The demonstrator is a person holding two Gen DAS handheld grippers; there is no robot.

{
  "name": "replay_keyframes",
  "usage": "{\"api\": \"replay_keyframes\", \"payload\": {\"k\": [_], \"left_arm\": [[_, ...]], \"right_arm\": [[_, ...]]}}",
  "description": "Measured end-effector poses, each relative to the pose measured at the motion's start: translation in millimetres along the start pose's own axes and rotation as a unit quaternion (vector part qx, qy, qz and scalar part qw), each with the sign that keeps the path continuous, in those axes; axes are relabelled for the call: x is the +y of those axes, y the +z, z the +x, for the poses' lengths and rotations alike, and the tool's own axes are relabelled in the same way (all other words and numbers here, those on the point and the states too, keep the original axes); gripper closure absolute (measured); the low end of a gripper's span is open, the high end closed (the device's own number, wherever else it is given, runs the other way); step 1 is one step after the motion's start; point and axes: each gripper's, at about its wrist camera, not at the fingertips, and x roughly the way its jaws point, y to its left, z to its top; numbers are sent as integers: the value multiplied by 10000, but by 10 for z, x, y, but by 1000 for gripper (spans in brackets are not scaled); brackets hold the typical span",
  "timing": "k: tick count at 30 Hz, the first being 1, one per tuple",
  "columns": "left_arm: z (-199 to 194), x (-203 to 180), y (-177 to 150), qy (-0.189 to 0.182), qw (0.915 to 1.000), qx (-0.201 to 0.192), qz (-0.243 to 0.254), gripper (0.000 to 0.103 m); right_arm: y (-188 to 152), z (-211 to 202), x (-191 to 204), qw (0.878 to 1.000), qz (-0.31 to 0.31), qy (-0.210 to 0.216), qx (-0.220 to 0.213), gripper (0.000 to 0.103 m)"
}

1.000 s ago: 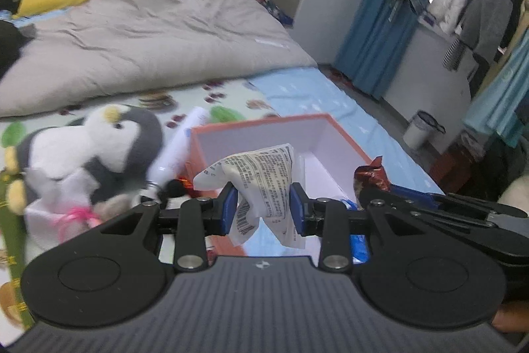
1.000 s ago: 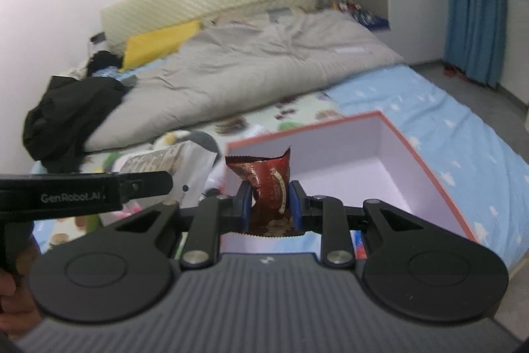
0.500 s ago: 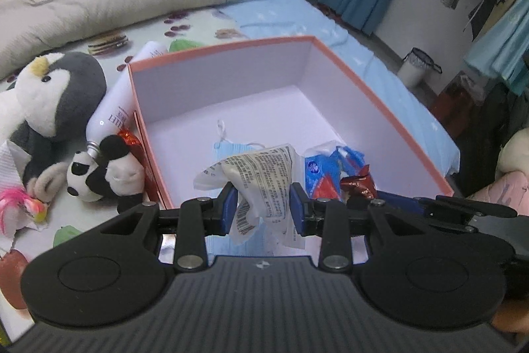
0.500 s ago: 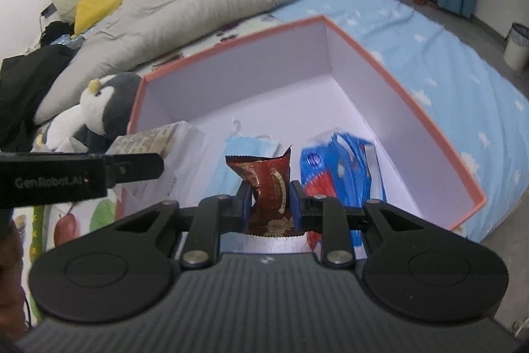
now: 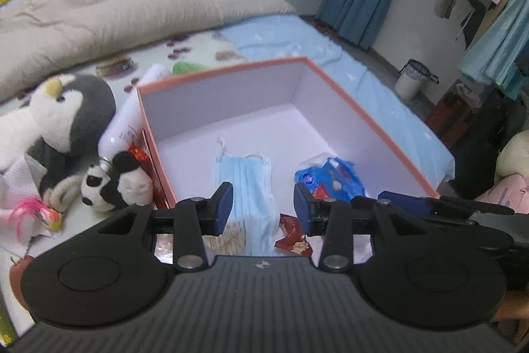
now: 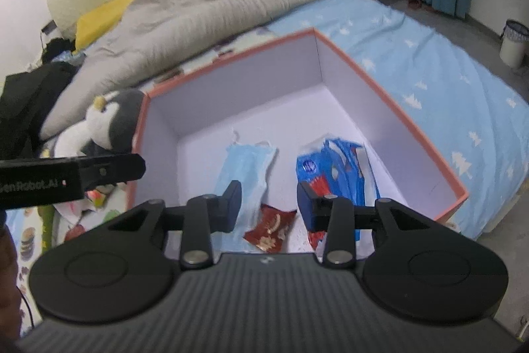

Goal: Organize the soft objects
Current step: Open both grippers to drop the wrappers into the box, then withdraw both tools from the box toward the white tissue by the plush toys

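On the left of the bed lies a grey and white penguin plush point(image 5: 71, 111), and just beside it, nearer to the box, a small panda plush point(image 5: 112, 184) rests against a white tube point(image 5: 132, 118) that lies along the outside of the box wall. A pink tuft point(image 5: 31, 209) shows at the far left edge. The box point(image 5: 360, 118), with an orange rim and a pale inside, stands open on the bed. Inside it, toward the left, a light blue face mask point(image 6: 246, 174) lies flat on the bottom. The left tongs point(image 5: 263, 205) hang over the near part of the box; their jaws are opening and nothing is between the pads, while a white printed packet point(image 5: 231, 235) lies below them, partly under the mask. Next to it a dark red snack wrapper point(image 6: 269, 227) lies on the box bottom, under the right tongs point(image 6: 269, 204), whose jaws are also opening with nothing gripped. Further to the right in the box is a blue plastic bag point(image 6: 334, 167) with red and white print. Beyond the box, the blue sheet point(image 6: 429, 81) covers the right side of the bed, and a grey duvet point(image 6: 211, 12) lies behind.
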Motion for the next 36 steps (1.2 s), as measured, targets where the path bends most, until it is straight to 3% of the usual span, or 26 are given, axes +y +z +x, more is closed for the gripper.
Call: {"api": "replay_keyframes", "payload": {"k": [9, 18, 26, 36], "left_arm": [[-882, -32, -162, 86, 9975, -688, 110, 57], [-1718, 118, -549, 129, 9934, -1131, 103, 56], [-2338, 257, -994, 78, 9898, -1420, 44, 56], [-2696, 397, -1501, 278, 9881, -1512, -91, 56]], "right_arm": [[-56, -709, 297, 9973, -123, 230, -688, 63], [-311, -1294, 633, 9919, -223, 398, -1189, 63], [-618, -1683, 859, 9889, -308, 468, -1380, 63], [-1055, -1807, 1054, 9890, -446, 598, -1279, 63]]}}
